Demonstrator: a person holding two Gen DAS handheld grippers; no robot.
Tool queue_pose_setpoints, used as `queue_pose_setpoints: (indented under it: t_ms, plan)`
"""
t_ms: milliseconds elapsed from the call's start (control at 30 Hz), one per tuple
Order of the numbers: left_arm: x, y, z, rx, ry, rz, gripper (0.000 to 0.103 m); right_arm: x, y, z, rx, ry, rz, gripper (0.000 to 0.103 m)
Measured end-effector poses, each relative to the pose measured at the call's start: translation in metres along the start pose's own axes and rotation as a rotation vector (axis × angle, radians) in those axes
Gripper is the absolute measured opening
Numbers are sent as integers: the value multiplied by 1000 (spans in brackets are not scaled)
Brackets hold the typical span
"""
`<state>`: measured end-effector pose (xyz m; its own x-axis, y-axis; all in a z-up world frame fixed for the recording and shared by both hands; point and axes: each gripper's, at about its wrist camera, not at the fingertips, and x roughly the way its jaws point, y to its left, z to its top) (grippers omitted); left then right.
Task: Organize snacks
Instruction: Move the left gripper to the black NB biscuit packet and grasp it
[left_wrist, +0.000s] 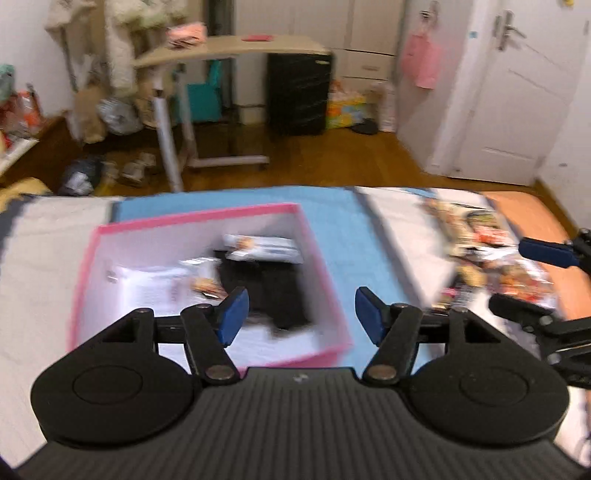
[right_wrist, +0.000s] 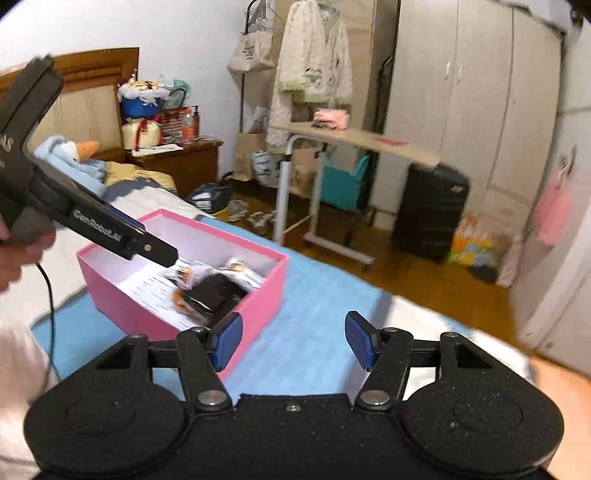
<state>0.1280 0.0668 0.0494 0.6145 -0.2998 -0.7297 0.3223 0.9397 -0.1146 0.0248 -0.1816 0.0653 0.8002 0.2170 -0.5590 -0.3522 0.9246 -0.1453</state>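
A pink box (left_wrist: 325, 258) with white inner walls stands on a blue mat (left_wrist: 343, 229) on the bed; it also shows in the right wrist view (right_wrist: 258, 306). Inside lie several snack packets (left_wrist: 258, 247) and a dark item (left_wrist: 273, 295). My left gripper (left_wrist: 301, 317) is open and empty above the box's near edge. A pile of loose snack packets (left_wrist: 487, 251) lies to the right on the bed. My right gripper (right_wrist: 293, 339) is open and empty over the blue mat, right of the box. The frames are blurred by motion.
The bed edge runs across the left wrist view, with wooden floor (left_wrist: 332, 158) beyond. A rolling side table (left_wrist: 229, 51), a black cabinet (left_wrist: 299, 92) and a white door (left_wrist: 517, 92) stand farther off. A nightstand (right_wrist: 177, 162) is by the headboard.
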Motion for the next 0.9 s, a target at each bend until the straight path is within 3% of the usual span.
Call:
queue_pose_setpoints:
  t_ms: [33, 67, 233, 433, 700, 900]
  plan:
    - [-5, -7, 2, -10, -2, -69, 63, -7, -3, -6, 5, 2, -39, 85]
    - [-10, -15, 3, -7, 0, -136, 63, -12, -7, -14, 13, 10, -70, 89]
    - [-5, -66, 8, 67, 62, -309, 63, -19, -30, -54, 103, 84, -109, 89]
    - [54, -125, 4, 171, 134, -293, 63, -3, -47, -93, 201, 80, -95, 95]
    - [155, -164, -3, 345, 186, -245, 61, 55, -55, -139, 189, 157, -116, 94]
    - [203, -166, 0, 321, 167, -294, 61, 93, -70, -157, 252, 175, -120, 94]
